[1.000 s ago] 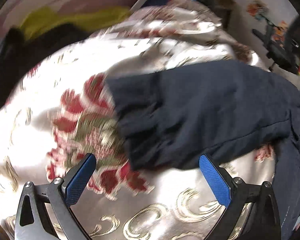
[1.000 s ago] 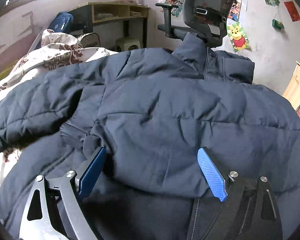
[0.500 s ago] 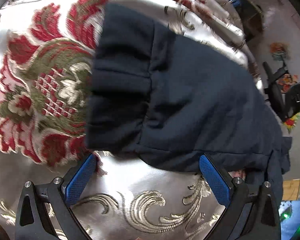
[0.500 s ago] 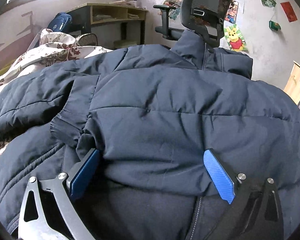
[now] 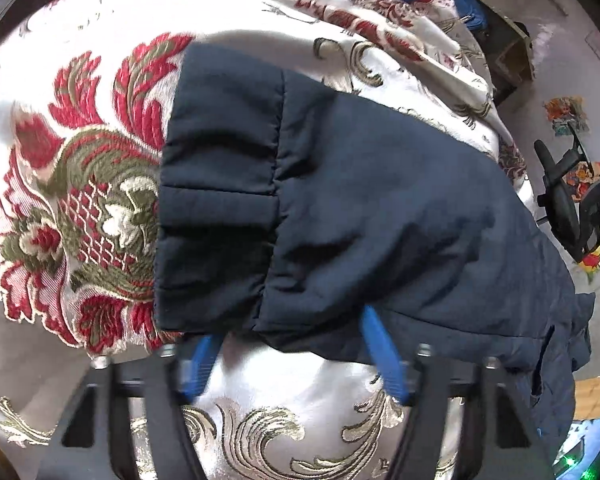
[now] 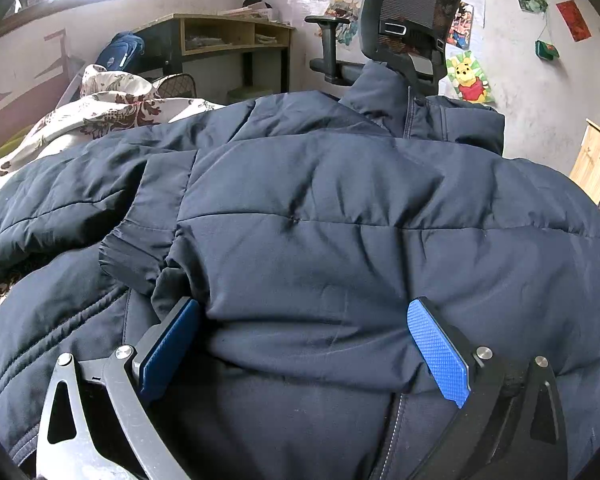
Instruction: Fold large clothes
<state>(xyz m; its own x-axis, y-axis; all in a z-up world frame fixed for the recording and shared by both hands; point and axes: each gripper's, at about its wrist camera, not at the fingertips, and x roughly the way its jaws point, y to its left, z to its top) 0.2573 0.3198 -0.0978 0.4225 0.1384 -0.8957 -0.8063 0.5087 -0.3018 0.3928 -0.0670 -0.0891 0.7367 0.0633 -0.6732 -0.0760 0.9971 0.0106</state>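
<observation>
A cream bedspread with red and olive floral embroidery covers the bed. A black mesh office chair stands by the far wall. Beside it, a wooden surface with open shelves. A Winnie-the-Pooh picture hangs on the wall. A blue backpack leans near the surface.

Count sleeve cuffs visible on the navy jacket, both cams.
2. One cuff lies on the floral bedspread ahead of the left gripper; another cuff is folded onto the jacket body, right view. Possibly different sleeves.
</observation>
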